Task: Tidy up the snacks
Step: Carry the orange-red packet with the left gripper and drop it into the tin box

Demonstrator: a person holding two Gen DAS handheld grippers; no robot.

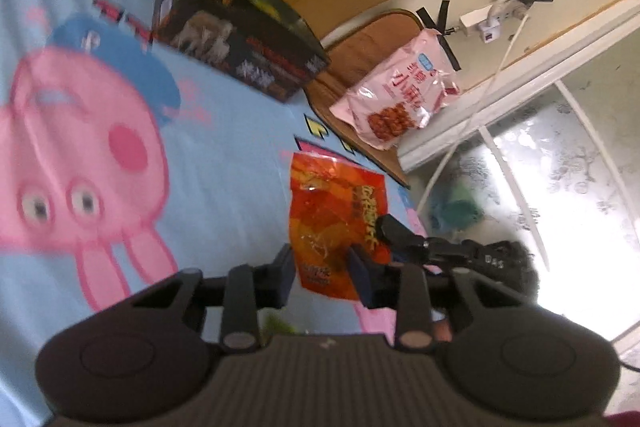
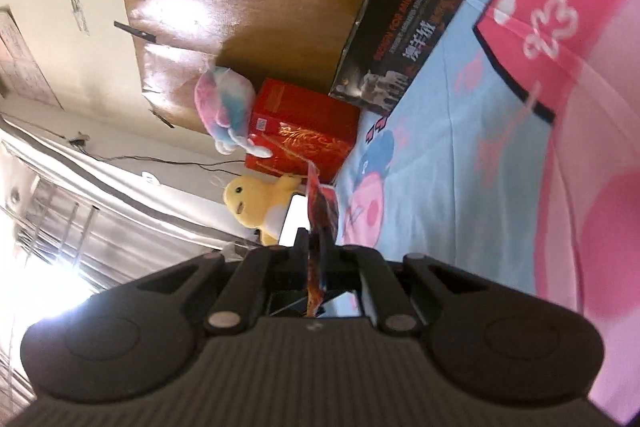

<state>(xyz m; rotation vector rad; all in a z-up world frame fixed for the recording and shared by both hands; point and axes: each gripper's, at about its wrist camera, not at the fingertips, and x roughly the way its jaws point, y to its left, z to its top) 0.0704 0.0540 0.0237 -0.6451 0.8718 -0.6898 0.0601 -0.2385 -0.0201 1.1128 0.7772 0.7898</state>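
Left wrist view: the left tongs point(image 1: 322, 273) pinch the lower part of an orange snack packet point(image 1: 334, 211) above the cartoon bedsheet point(image 1: 224, 147) — a pink snack bag point(image 1: 396, 95) lies beyond, near a black box point(image 1: 240, 35).

Right wrist view: the right tongs point(image 2: 316, 247) are pressed together on the same packet's point(image 2: 322, 211) edge — plush toys behind.

Home bedroom: bed with cartoon blanket point(image 1: 224, 147) and wooden headboard point(image 2: 248, 7) ahead of the claw; plush toys point(image 2: 256, 207) left of it.
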